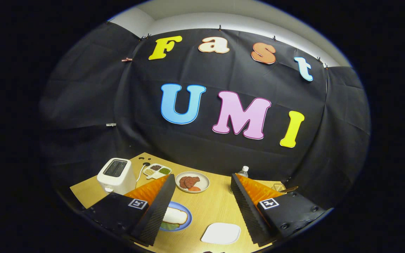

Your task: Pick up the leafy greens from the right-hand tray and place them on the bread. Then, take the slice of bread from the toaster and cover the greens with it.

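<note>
I see the claw spread wide, released, with nothing between its fingers and neither finger touching any item. It hangs above the wooden surface, looking down and across it toward the dark booth wall.

Partly hidden behind the left finger lies a blue plate. On it rests a slice of bread, with leafy greens showing at its lower edge, under the bread. Whether a second slice lies beneath the greens I cannot tell.

Between the fingers, near their bases, lies a white tray, bare on top. Beyond the fingertips stands a round plate carrying dark sliced meat and an orange-red slice. Beside that plate, further left, sits a small divided dish holding grains or seeds of different colours.

The white toaster stands at the far left of the surface, just beyond the left finger; its slot appears dark. A clear bottle rises behind the right fingertip.
</note>
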Demonstrator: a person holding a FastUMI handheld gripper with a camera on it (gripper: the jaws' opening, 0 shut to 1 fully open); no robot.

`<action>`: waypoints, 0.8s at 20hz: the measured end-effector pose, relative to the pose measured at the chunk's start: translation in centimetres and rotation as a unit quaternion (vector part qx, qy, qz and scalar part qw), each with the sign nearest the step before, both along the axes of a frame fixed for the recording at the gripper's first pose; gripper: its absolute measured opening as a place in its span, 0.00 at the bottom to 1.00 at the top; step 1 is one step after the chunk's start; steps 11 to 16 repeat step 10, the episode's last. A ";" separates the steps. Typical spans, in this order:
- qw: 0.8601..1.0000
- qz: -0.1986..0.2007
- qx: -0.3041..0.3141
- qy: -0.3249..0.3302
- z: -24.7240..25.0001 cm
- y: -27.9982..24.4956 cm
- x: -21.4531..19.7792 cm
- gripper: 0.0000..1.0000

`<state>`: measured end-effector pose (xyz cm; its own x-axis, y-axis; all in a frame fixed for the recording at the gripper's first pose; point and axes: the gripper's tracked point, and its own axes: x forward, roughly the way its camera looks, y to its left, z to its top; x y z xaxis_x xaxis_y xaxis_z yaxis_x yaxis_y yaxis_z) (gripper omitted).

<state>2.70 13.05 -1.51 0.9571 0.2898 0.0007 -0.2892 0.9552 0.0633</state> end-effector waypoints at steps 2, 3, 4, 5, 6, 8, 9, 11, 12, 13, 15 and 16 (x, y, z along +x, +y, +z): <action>1.000 0.000 0.002 0.001 -0.1 0.0 -0.3 0.99; 1.000 -0.001 0.001 0.002 -0.1 -0.1 -0.3 0.99; 1.000 -0.002 0.001 0.003 -0.2 -0.2 -0.3 0.99; 1.000 -0.002 0.001 0.003 -0.2 -0.1 -0.4 0.99; 1.000 -0.002 0.001 0.003 -0.2 -0.1 -0.4 0.99; 1.000 0.003 -0.001 0.005 -0.3 0.3 -0.5 0.99; 1.000 0.003 -0.003 0.005 -0.4 0.4 -0.4 0.99; 1.000 0.005 -0.004 0.005 -0.3 0.5 -0.5 0.99; 1.000 0.005 -0.004 0.005 -0.3 0.5 -0.5 0.99; 1.000 0.005 -0.004 0.005 -0.3 0.5 -0.5 0.99; 1.000 0.005 -0.004 0.005 -0.3 0.5 -0.5 0.99; 1.000 0.005 -0.004 0.005 -0.3 0.5 -0.5 0.99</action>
